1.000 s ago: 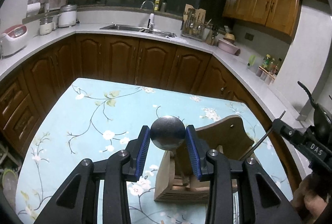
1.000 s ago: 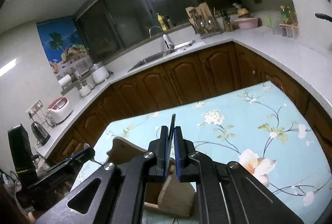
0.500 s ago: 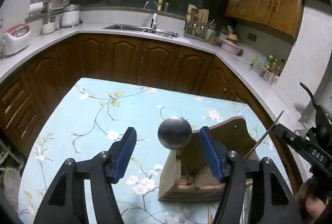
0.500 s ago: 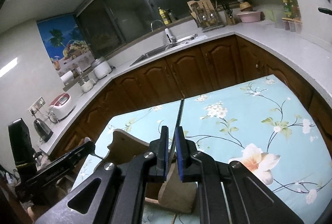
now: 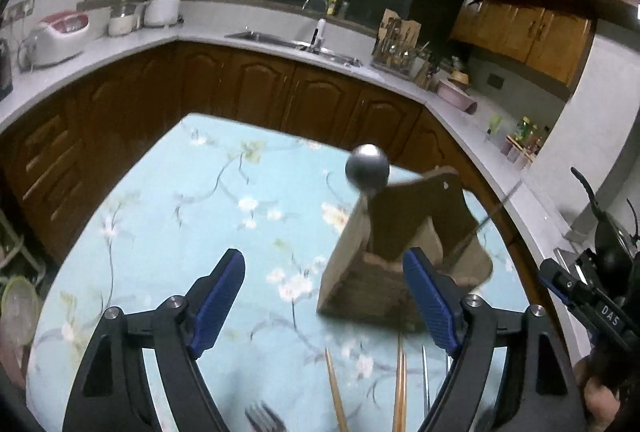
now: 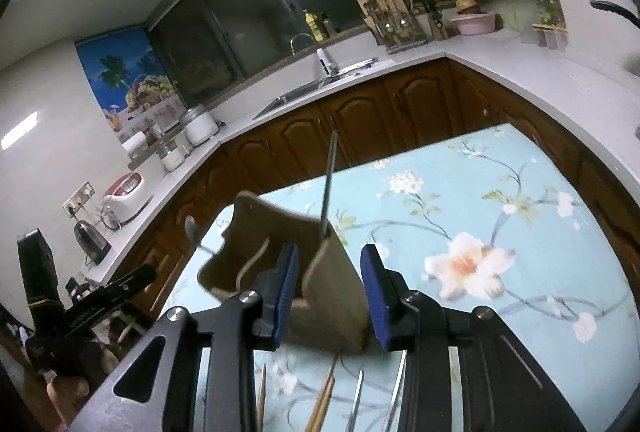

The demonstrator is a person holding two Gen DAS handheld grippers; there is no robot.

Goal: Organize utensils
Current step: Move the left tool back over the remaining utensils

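A wooden utensil holder (image 5: 384, 264) (image 6: 280, 244) stands on the flowered tablecloth. A ladle with a round grey bowl (image 5: 367, 170) (image 6: 191, 230) sticks up from it. A thin metal utensil (image 6: 329, 184) (image 5: 496, 210) stands in its right side. My left gripper (image 5: 326, 304) hangs back from the holder, its jaws opening wide with nothing between them. My right gripper (image 6: 330, 296) is close in front of the holder, its jaws opening and the pads free of the thin utensil. Chopsticks (image 5: 400, 384) (image 6: 324, 400) and a fork (image 5: 264, 420) lie on the cloth near me.
The table (image 5: 180, 232) ends at dark wooden cabinets (image 5: 256, 92) under a white counter with a sink (image 5: 280, 40). A rice cooker (image 5: 60, 32) and jars stand at the left, a knife rack (image 5: 396, 40) at the back. A hand (image 6: 66, 388) holds the left gripper.
The left gripper let go of the ladle's bowl, spread wide and drew back to the left. The right gripper released the thin utensil and pulled back; both utensils stay in the holder.
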